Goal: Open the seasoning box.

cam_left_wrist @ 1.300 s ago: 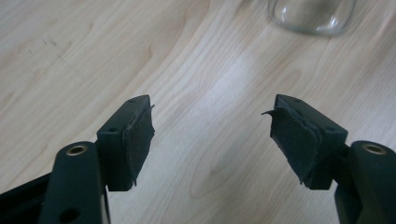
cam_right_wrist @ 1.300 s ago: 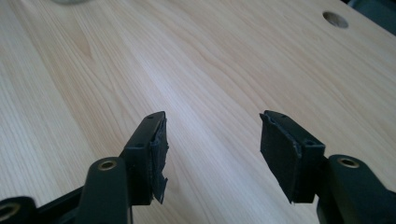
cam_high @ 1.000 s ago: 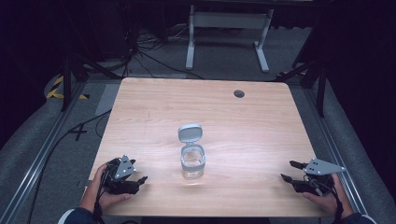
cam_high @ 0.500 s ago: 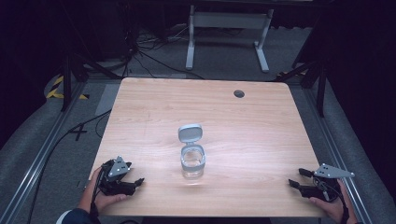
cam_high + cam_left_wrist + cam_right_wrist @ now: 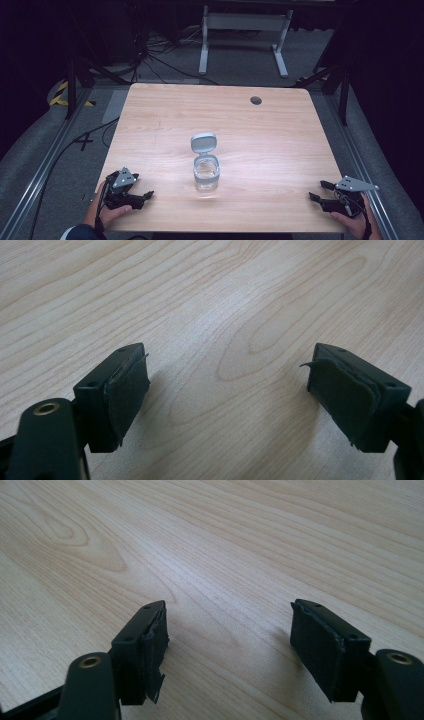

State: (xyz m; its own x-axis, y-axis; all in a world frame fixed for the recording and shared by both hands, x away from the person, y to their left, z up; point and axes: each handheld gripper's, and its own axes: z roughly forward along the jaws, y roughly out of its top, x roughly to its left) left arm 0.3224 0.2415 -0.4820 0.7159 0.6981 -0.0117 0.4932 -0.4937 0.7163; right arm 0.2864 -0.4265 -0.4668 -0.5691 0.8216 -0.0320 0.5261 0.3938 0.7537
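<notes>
The left gripper (image 5: 145,196) rests at the near left corner of the wooden surface (image 5: 165,120) with its jaws spread wide; in the left gripper view (image 5: 227,390) only bare wood grain lies between the two black pads, which pinch and touch nothing. The right gripper (image 5: 316,191) sits at the near right corner, its jaws likewise spread wide, and in the right gripper view (image 5: 227,640) the gap between its pads is bare wood as well. Both pairs of jaws have just been opening, with nothing between them. The nearest thing to either gripper is a small clear jar (image 5: 206,173) standing upright in the middle of the surface, well apart from both, roughly midway between them; its grey hinged lid (image 5: 204,142) is flipped open and tilts back on the far side of the jar. Compared with a second ago, the right gripper has drawn back toward the near right edge and sits lower and closer to the person's hand (image 5: 350,222), while the left gripper has stayed in almost the same spot under the left hand (image 5: 107,212). The jar and lid have not shifted. A small dark round hole (image 5: 256,100) marks the far right part of the surface. No brand, label or writing can be read on the jar or the grippers.
</notes>
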